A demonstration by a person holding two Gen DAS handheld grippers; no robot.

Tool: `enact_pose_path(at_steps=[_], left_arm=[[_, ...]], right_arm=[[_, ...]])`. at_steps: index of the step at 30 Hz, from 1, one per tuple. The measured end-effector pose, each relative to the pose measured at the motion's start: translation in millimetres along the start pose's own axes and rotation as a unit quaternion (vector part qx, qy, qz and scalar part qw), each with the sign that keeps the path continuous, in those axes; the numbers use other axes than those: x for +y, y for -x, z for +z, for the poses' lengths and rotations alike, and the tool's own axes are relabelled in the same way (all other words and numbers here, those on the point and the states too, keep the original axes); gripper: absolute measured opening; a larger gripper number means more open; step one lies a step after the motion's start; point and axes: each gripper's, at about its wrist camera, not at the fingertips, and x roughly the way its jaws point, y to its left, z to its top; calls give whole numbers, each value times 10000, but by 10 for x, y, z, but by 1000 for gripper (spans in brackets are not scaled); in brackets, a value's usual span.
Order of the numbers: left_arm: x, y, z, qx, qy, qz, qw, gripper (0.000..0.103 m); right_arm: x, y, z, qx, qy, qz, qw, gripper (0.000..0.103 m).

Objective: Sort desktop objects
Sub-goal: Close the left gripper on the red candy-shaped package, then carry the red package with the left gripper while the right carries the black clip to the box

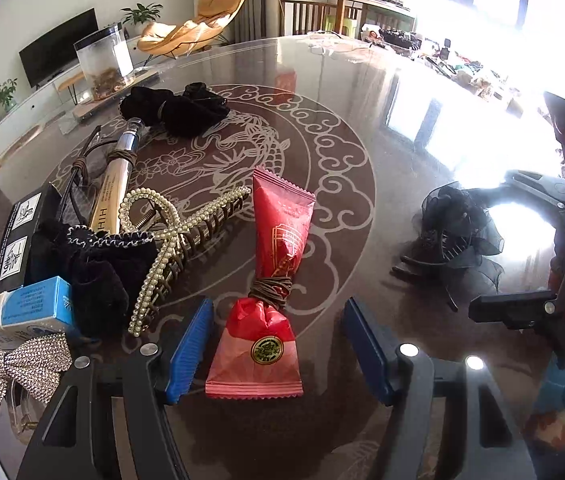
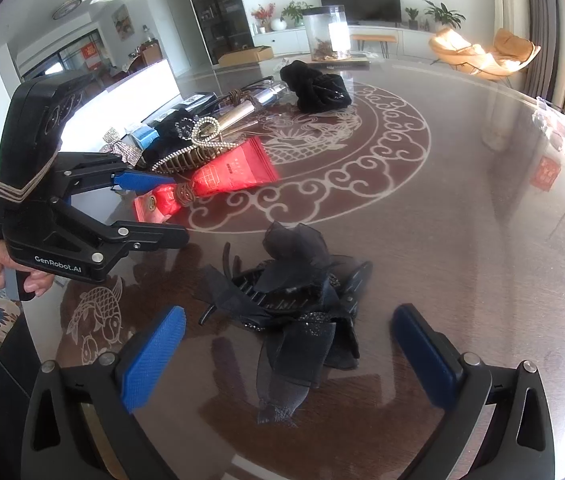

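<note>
A red sachet [image 1: 278, 240], tied at its waist with a brown band, lies on the glass table [image 1: 362, 128]. My left gripper [image 1: 278, 350] is open, its blue pads on either side of the sachet's near end without pressing it. The right wrist view shows the same gripper [image 2: 178, 208] at the left, astride the sachet [image 2: 234, 172]. A black gauze bow hair clip [image 2: 294, 300] rests on the table between the wide-open fingers of my right gripper [image 2: 288, 356]. That clip [image 1: 458, 236] also appears at the right of the left wrist view.
Piled to the left are a pearl claw clip [image 1: 174, 240], dark velvet fabric [image 1: 94, 272], a blue box [image 1: 26, 308], a rhinestone bow [image 1: 18, 360], a black box [image 1: 18, 232] and a gold tube [image 1: 116, 184]. Further back lie a black scrunchie [image 1: 178, 108] and a clear jar [image 1: 102, 64].
</note>
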Motion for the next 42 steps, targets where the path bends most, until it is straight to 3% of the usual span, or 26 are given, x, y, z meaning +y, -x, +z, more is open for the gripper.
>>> enact_pose_path(at_steps=[1, 2, 8, 12, 14, 15, 16, 20, 24, 28, 32, 37, 42], left_arm=[[-16, -8, 32, -43, 22, -56, 10000, 54], [-36, -9, 59, -76, 31, -33, 10000, 22], [-78, 129, -133, -161, 443, -101, 9988, 23], [70, 387, -458, -281, 931, -33, 9953, 23], [129, 591, -588, -423, 1023, 54, 9938, 23], [159, 721, -642, -526, 1051, 116, 9930, 23], [196, 860, -684, -639, 1089, 151, 9919, 23], [376, 1432, -854, -1129, 1367, 256, 9838, 23], [705, 2000, -1018, -1487, 1775, 327, 9723, 23], [1224, 2564, -1228, -1750, 2199, 790, 9564, 23], [1913, 2951, -1598, -1832, 2928, 1336, 9289, 23], [2621, 2962, -2078, -1322, 3523, 2021, 9042, 23], [3032, 2738, -2468, -806, 3945, 2323, 8854, 25]], right_arm=[[-13, 7, 0, -18, -31, 35, 10000, 103], [-23, 15, -4, -35, -59, 65, 10000, 103], [-95, 31, 24, -37, -162, 314, 9994, 103], [116, -169, 139, 275, 545, -289, 9977, 103], [202, -204, 165, 289, 756, -549, 9952, 89], [210, -188, 183, 288, 703, -530, 9957, 79], [199, -165, 202, 306, 571, -452, 9969, 76], [252, -40, 233, 253, 445, -613, 9968, 76], [508, 209, 524, -61, 455, -380, 9982, 76], [1145, 386, 1112, -451, 785, 236, 9956, 76], [2174, 284, 1763, -624, 1395, 992, 9833, 76], [3528, -234, 2316, -599, 1915, 1770, 9635, 76], [4475, -996, 2378, -1, 2142, 2042, 9552, 76]])
